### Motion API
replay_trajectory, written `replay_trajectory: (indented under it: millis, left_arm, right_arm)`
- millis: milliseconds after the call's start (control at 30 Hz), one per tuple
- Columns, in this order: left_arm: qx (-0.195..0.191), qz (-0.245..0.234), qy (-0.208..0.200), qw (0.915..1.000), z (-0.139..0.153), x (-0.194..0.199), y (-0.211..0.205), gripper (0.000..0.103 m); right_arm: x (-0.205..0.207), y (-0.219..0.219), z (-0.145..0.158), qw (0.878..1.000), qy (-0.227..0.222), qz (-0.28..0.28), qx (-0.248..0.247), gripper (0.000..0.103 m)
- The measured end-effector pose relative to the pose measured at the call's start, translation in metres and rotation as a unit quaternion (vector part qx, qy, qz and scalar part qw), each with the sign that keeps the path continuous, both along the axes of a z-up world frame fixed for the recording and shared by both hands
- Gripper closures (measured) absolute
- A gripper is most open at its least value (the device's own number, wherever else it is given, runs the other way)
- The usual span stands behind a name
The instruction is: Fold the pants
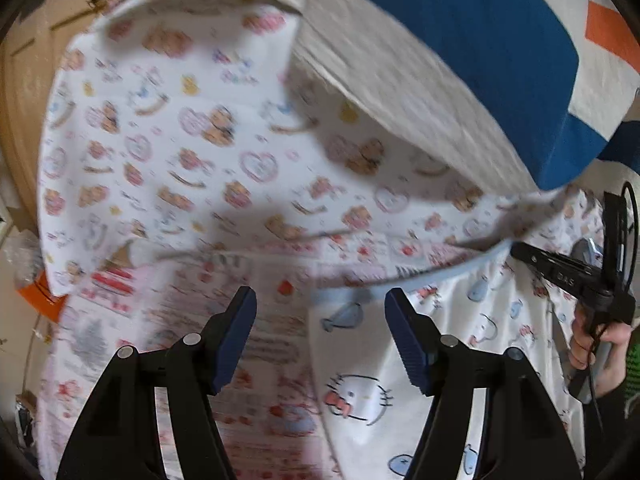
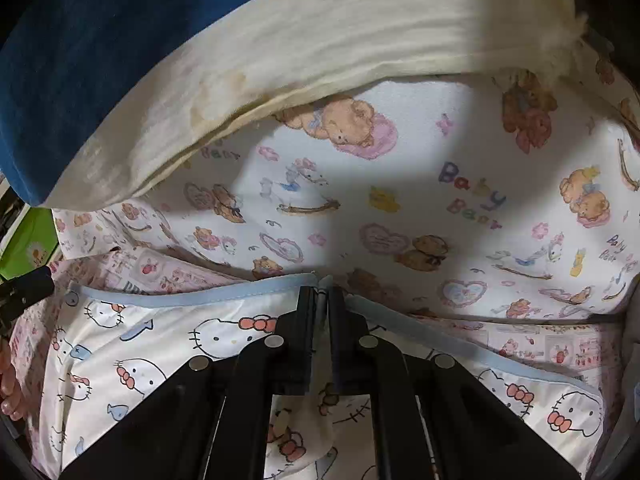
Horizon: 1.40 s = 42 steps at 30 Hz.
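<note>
The right gripper (image 2: 322,292) is clenched on the pants (image 2: 160,344), pinching the pale blue hem (image 2: 224,294) between its pads, with a fold of the cat-print cloth bunched between the arms below. The left gripper (image 1: 320,320) is released, its blue pads (image 1: 236,336) spread wide and hanging over the pants (image 1: 400,380) where they meet a pink sheet (image 1: 240,340). The pants lie on a bear-print blanket (image 2: 400,184) that spreads away behind the hem. Beyond it a cream pillow (image 2: 320,32) rests on the blanket's far edge, beside a blue cushion (image 1: 480,40).
</note>
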<state>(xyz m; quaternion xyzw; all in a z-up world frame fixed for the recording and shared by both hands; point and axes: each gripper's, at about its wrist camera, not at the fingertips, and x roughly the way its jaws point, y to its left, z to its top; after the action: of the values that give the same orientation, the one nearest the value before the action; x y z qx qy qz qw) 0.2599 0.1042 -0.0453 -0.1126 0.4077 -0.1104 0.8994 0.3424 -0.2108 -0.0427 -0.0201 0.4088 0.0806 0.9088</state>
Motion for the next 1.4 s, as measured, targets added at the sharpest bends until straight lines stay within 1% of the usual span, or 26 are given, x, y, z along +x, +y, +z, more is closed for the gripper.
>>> replay_trajectory:
  millis: [33,67,100,200,233,267,333,400,467,567,633,733,833,933,1000,1033,1067,1100,1133,1167,1233,1267,1333,1400]
  left_arm:
    - [-0.007,-0.008,0.007,0.9999,-0.003,0.001,-0.001,0.042]
    - [-0.014,-0.015,0.013,0.9997,-0.005,0.003,-0.003,0.049]
    - [-0.02,-0.02,0.019,0.9994,-0.007,0.004,-0.003,0.053]
    - [-0.034,-0.017,0.032,0.9988,-0.013,0.008,-0.003,0.065]
    - [-0.034,-0.012,0.031,0.9989,-0.015,0.009,-0.003,0.08]
    - [-0.025,-0.008,0.03,0.9992,-0.017,0.01,-0.004,0.093]
    - [0.003,-0.008,0.025,0.9996,-0.017,0.01,-0.008,0.099]
    - [0.025,-0.001,0.007,0.9997,-0.009,0.005,-0.009,0.101]
    - [0.05,0.014,-0.015,0.9985,0.004,-0.002,-0.006,0.101]
    - [0.094,0.044,-0.051,0.9933,0.025,-0.013,0.003,0.101]
    - [0.103,0.06,-0.059,0.9911,0.034,-0.018,0.012,0.101]
    - [0.113,0.084,-0.056,0.9885,0.039,-0.019,0.026,0.101]
    - [0.124,0.105,-0.047,0.9856,0.037,-0.017,0.039,0.101]
    - [0.125,0.1,-0.01,0.987,0.022,-0.009,0.045,0.1]
    - [0.13,0.101,0.013,0.9862,0.011,-0.003,0.048,0.1]
    - [0.134,0.101,0.021,0.9856,0.006,-0.001,0.047,0.1]
    - [0.137,0.102,0.028,0.9849,0.002,0.001,0.047,0.1]
    - [0.14,0.102,0.032,0.9842,0.0,0.002,0.045,0.1]
    - [0.143,0.103,0.035,0.9838,-0.002,0.003,0.044,0.1]
    - [0.144,0.104,0.037,0.9834,-0.003,0.004,0.043,0.1]
    - [0.146,0.106,0.038,0.9829,-0.003,0.004,0.043,0.099]
    - [0.145,0.107,0.038,0.9828,-0.003,0.004,0.043,0.099]
    - [0.14,0.11,0.036,0.9833,-0.002,0.004,0.044,0.098]
    - [0.137,0.111,0.034,0.9837,-0.001,0.004,0.045,0.098]
  right_arm:
    - [-0.001,0.001,0.0,1.0,0.0,0.001,-0.003,0.096]
    - [0.0,0.003,-0.001,1.0,-0.001,0.002,-0.006,0.096]
    - [0.001,0.004,-0.001,1.0,-0.002,0.004,-0.007,0.096]
    - [0.001,0.007,-0.003,1.0,-0.003,0.009,-0.008,0.096]
    - [0.001,0.008,-0.004,1.0,-0.004,0.011,-0.007,0.096]
    - [0.0,0.01,-0.004,1.0,-0.005,0.015,-0.005,0.096]
    - [-0.004,0.013,-0.002,0.999,-0.01,0.033,-0.005,0.096]
    - [-0.009,0.019,0.0,0.999,-0.019,0.047,-0.008,0.096]
    - [-0.012,0.024,0.003,0.998,-0.023,0.054,0.002,0.096]
    - [-0.018,0.034,0.011,0.997,-0.039,0.059,0.009,0.096]
    - [-0.017,0.041,0.014,0.997,-0.045,0.06,0.011,0.096]
    - [-0.016,0.059,0.021,0.997,-0.047,0.064,-0.002,0.096]
    - [-0.016,0.079,0.031,0.996,-0.057,0.072,-0.014,0.096]
    - [-0.012,0.088,0.032,0.996,-0.047,0.082,0.002,0.096]
    - [-0.008,0.091,0.025,0.996,-0.036,0.083,-0.01,0.096]
    - [-0.006,0.091,0.021,0.996,-0.023,0.084,-0.015,0.096]
    - [-0.007,0.089,0.018,0.996,-0.015,0.087,-0.008,0.095]
    - [-0.008,0.089,0.017,0.996,-0.012,0.091,0.002,0.094]
    - [-0.01,0.084,0.015,0.995,-0.01,0.094,0.019,0.085]
    - [-0.011,0.08,0.015,0.995,-0.007,0.096,0.026,0.065]
    - [-0.016,0.075,0.016,0.995,-0.009,0.1,0.024,0.043]
    - [-0.017,0.075,0.016,0.994,-0.007,0.104,0.015,0.044]
    - [-0.018,0.077,0.011,0.993,0.006,0.115,-0.009,0.051]
    - [-0.012,0.081,0.001,0.993,0.016,0.113,-0.025,0.053]
